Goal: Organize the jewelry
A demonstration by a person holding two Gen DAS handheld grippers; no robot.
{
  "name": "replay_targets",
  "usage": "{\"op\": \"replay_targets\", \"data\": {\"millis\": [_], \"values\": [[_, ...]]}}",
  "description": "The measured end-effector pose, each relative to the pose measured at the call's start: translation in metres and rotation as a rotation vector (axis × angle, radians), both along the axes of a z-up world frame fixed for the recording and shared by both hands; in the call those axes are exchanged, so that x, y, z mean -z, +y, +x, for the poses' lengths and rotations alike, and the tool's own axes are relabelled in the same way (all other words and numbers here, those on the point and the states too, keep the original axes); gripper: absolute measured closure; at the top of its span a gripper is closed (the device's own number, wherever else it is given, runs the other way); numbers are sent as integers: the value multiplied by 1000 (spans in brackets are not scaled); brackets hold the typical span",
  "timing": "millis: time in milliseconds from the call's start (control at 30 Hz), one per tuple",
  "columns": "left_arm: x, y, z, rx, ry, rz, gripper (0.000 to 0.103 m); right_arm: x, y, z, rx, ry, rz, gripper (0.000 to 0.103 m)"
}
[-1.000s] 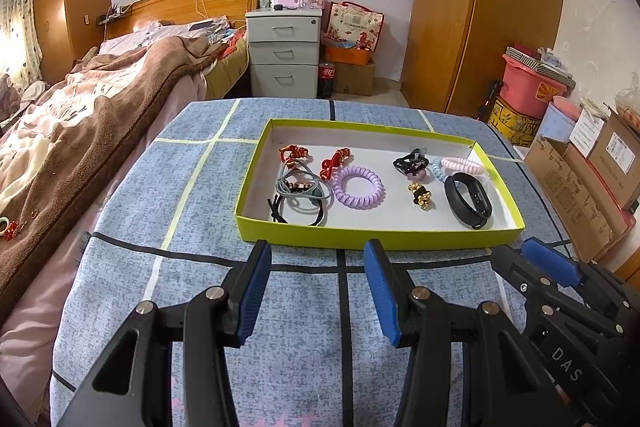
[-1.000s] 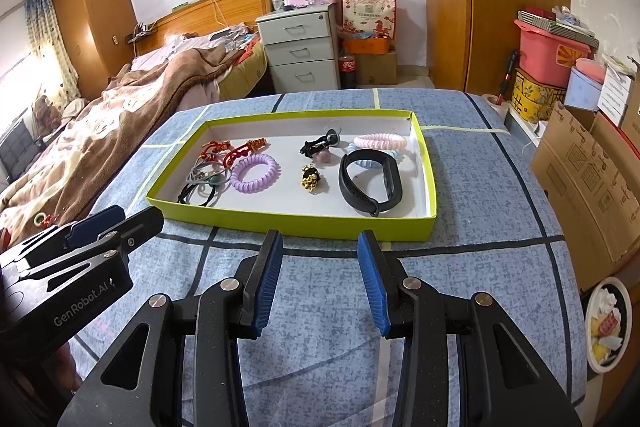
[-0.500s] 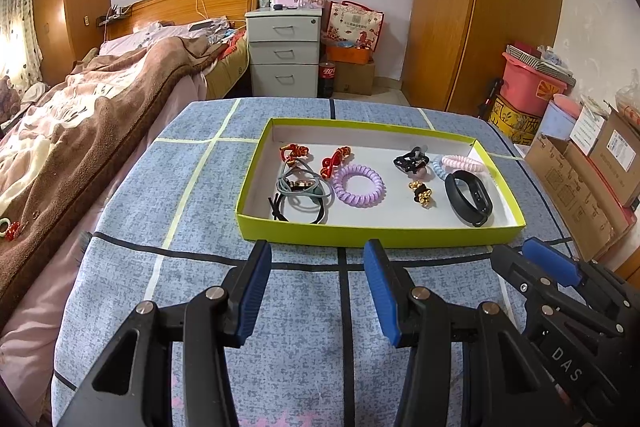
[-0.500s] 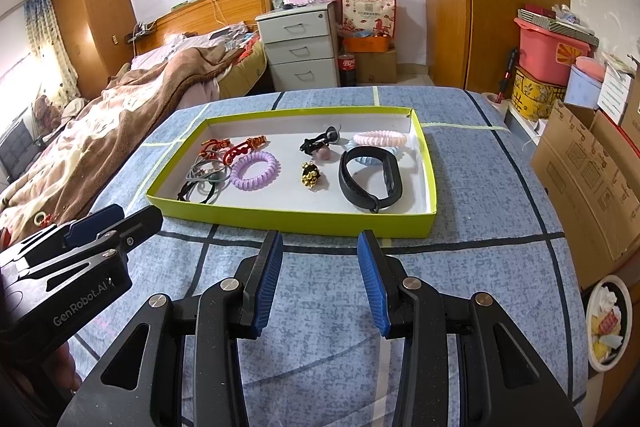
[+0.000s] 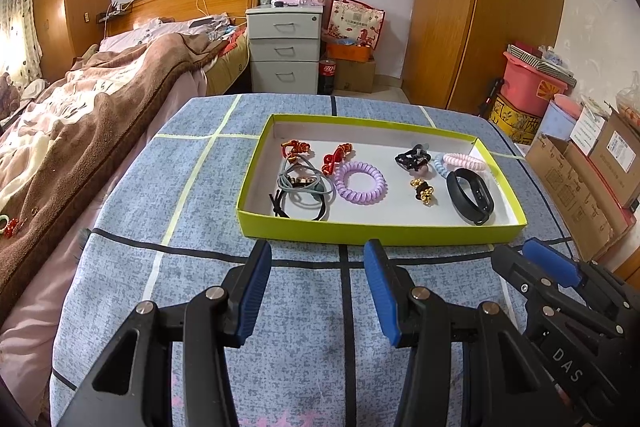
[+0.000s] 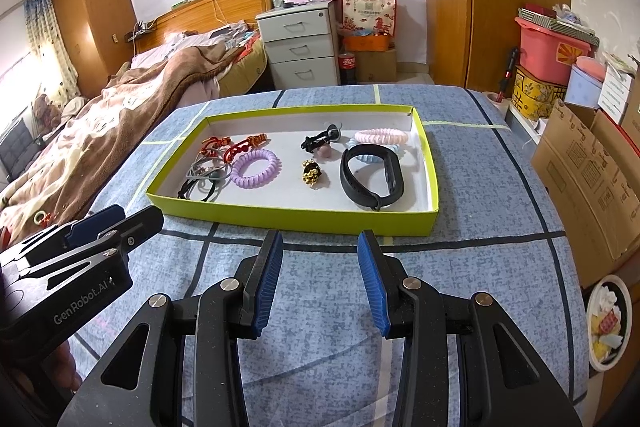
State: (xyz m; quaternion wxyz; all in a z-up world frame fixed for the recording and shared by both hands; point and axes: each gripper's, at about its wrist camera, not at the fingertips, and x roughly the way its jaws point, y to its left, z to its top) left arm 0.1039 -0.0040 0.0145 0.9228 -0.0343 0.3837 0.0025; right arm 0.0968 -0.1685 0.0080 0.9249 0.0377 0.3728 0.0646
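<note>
Both the left hand-held gripper and right hand-held gripper hover wide open and empty near the green tray on the worktop, every piece of jewelry lying inside, so the sorting looks done.

tray on table | bed left | cabinet behind | wristband in tray (right end)

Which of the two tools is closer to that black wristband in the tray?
The right tool. The wristband lies just right of its line; the left tool sits further left, opposite the tray's middle.
</note>
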Motion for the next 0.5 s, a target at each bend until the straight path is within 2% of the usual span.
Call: {"op": "replay_targets", "data": {"millis": [500], "values": [[-1, -1, -2, -10, -8, 3, 53, 1, 1, 0, 5, -3, -2, 63]]}}
